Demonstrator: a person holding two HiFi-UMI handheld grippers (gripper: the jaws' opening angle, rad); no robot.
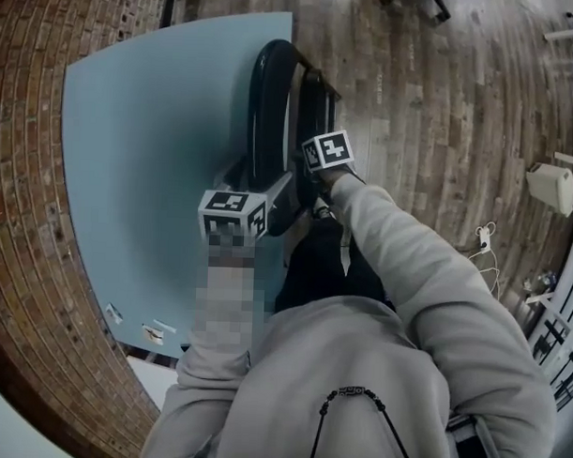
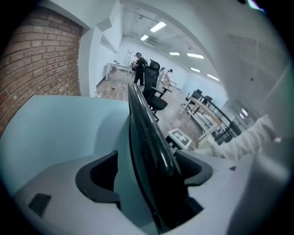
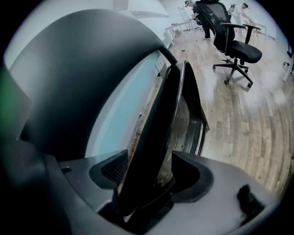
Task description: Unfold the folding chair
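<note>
- A person in a grey hooded top leans over a black folding chair [image 1: 269, 101]. It stands closed and upright on the wooden floor [image 1: 422, 115], flat against a pale blue panel [image 1: 148, 153].
- The left gripper [image 2: 149, 173] is set over the chair's larger upright section, the one nearer the panel. Its fingers [image 2: 98, 179] are spread wide with the dark edge running between them. Open space shows on the panel side, so nothing is pinched yet.
- The right gripper [image 3: 154, 175] straddles the thinner section on the room side. Its fingers [image 3: 193, 176] are also spread, with the slim black board between them and a gap beside it.
- The step in hand appears to be the first one, taking hold. Both tools are in place on separate halves of the chair, but neither has closed, and the two sections lie close together with no sign of opening.
- The next move likely calls for both sets of fingers to clamp firmly on their edges. One half would then be held steady near the panel while the other is drawn out toward the open floor, with care that the glossy edges do not slip free.
</note>
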